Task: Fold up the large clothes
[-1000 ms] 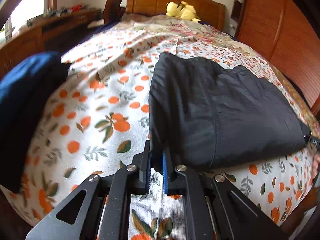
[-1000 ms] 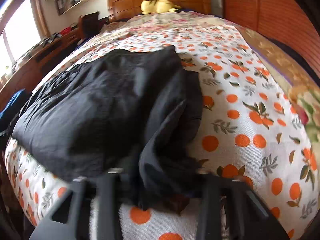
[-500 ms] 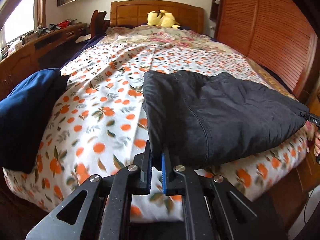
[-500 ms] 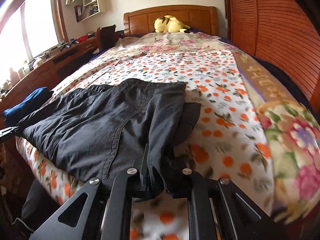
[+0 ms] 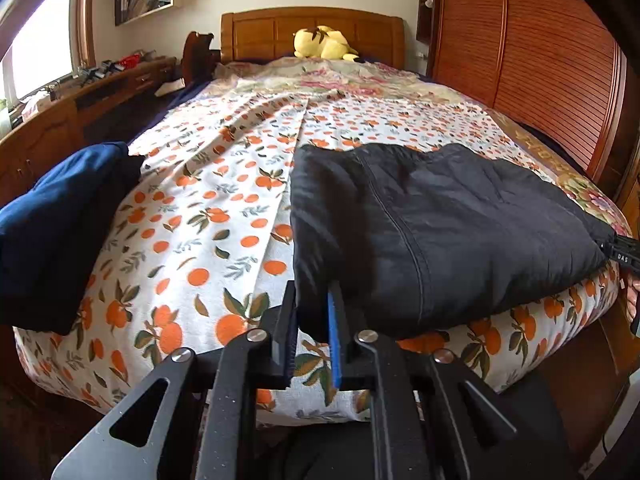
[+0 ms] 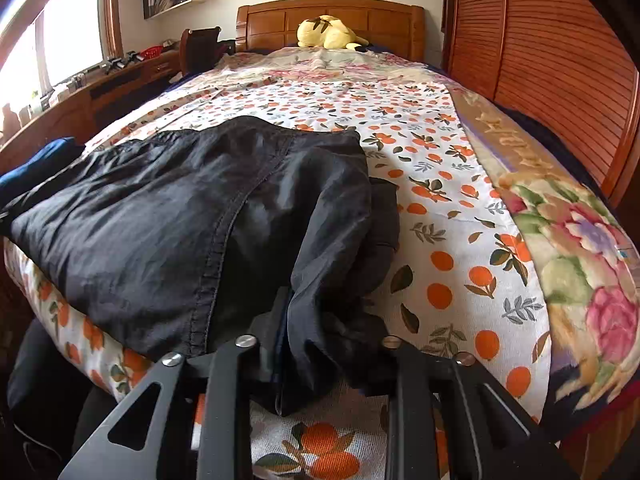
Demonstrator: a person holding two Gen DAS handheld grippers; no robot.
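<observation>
A black garment (image 5: 440, 232) lies folded across the near end of the bed, its front edge hanging slightly over the mattress. My left gripper (image 5: 312, 300) is at its near left corner. Its jaws are opening, and the cloth hangs loosely between the left finger and the blue pad (image 5: 333, 332). In the right wrist view the same garment (image 6: 180, 220) bunches at its near right corner. There my right gripper (image 6: 320, 320) is also opening, cloth draped between the fingers and hiding the right one. The right gripper's tip (image 5: 624, 254) shows at the garment's far side.
A folded dark blue garment (image 5: 52, 232) sits at the bed's left front corner. The orange-print sheet (image 5: 224, 216) covers the bed, with a yellow plush toy (image 5: 324, 44) by the headboard. A slatted wooden wardrobe (image 5: 540, 80) runs along the right, a cluttered desk (image 5: 80, 96) along the left.
Both grippers have drawn back toward the foot of the bed, so more of the room shows. The gaps between both pairs of jaws have widened around the black cloth.
</observation>
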